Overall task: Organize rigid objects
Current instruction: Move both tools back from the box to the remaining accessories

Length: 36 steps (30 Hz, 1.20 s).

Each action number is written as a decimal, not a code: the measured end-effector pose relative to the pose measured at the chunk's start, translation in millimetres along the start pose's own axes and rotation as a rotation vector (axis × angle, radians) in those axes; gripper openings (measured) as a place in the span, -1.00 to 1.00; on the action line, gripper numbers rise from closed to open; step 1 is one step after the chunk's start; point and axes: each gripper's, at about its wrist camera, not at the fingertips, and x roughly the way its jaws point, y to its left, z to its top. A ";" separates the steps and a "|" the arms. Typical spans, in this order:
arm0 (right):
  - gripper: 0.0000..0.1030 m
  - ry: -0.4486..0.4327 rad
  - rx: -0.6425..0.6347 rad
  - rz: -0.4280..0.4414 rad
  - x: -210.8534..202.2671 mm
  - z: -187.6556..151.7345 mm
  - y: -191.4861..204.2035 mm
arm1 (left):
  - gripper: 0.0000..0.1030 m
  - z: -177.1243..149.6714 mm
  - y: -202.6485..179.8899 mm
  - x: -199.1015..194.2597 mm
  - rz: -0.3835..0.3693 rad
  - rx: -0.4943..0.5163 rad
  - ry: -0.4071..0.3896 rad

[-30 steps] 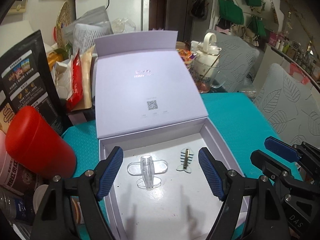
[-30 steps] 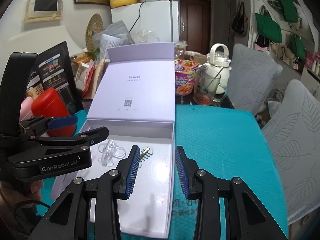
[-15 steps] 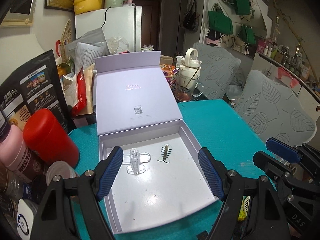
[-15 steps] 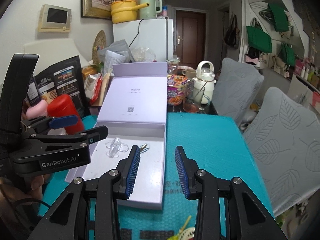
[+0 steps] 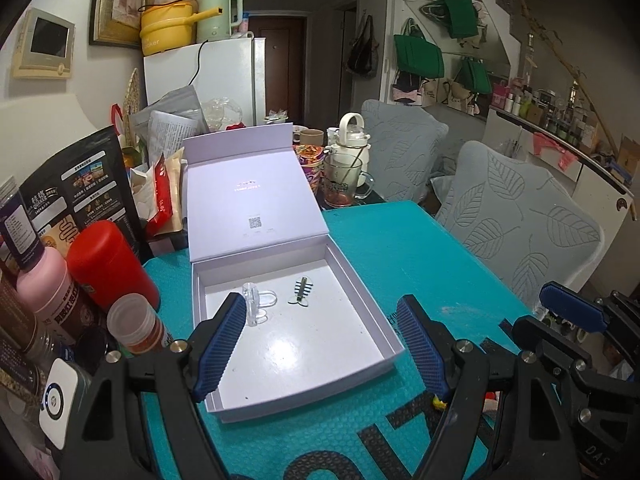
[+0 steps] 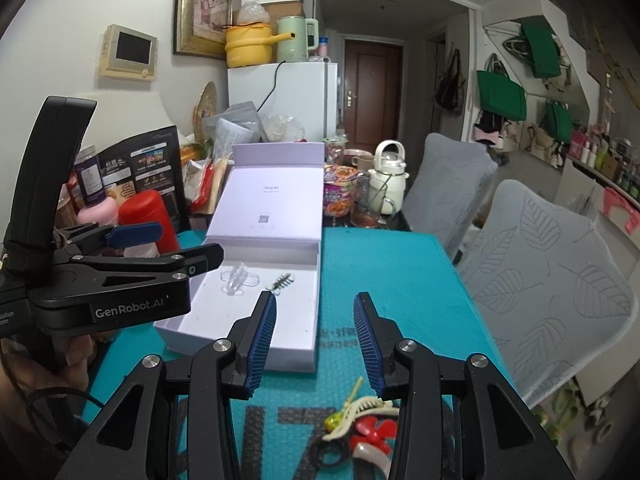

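An open lavender box [image 5: 390, 354] lies on the teal mat. Inside it are a clear hair clip [image 5: 256, 306] and a fishbone-shaped clip [image 5: 303, 292]. My left gripper [image 5: 322, 304] hovers open over the box's near half, holding nothing. In the right wrist view the box [image 6: 240, 356], clear clip [image 6: 238, 278] and fishbone clip [image 6: 282, 280] sit ahead to the left. My right gripper [image 6: 314, 300] is above the mat by the box's right edge, its jaws opening with nothing between them. Below it lie a cream claw clip [image 6: 360, 404], a red flower clip [image 6: 372, 432] and a black hair ring [image 6: 330, 450].
A red canister [image 5: 106, 264], a pink bottle [image 5: 46, 280], jars and snack bags crowd the left. A glass mug [image 5: 342, 182], a noodle cup [image 6: 338, 194] and a white kettle [image 6: 390, 174] stand behind the box. Two grey chairs [image 6: 552, 264] flank the table's right edge.
Both grippers have drawn back and risen from the box, which now looks smaller and farther. The hair accessories have come into view under the right gripper, whose jaws stand a little wider.
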 end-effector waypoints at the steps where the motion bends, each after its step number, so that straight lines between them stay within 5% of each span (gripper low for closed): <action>1: -0.21 -0.002 0.001 -0.002 -4.2 -3.0 0.1 | 0.51 -1.8 -2.5 -2.8 -0.002 0.005 0.000; 23: 0.27 0.002 0.063 -0.072 -66.8 -73.3 -15.5 | 0.51 -55.6 -45.8 -38.0 -0.140 0.073 0.029; 36: 0.33 0.051 0.152 -0.094 -74.5 -118.0 -37.7 | 0.51 -85.8 -81.8 -40.8 -0.276 0.141 0.074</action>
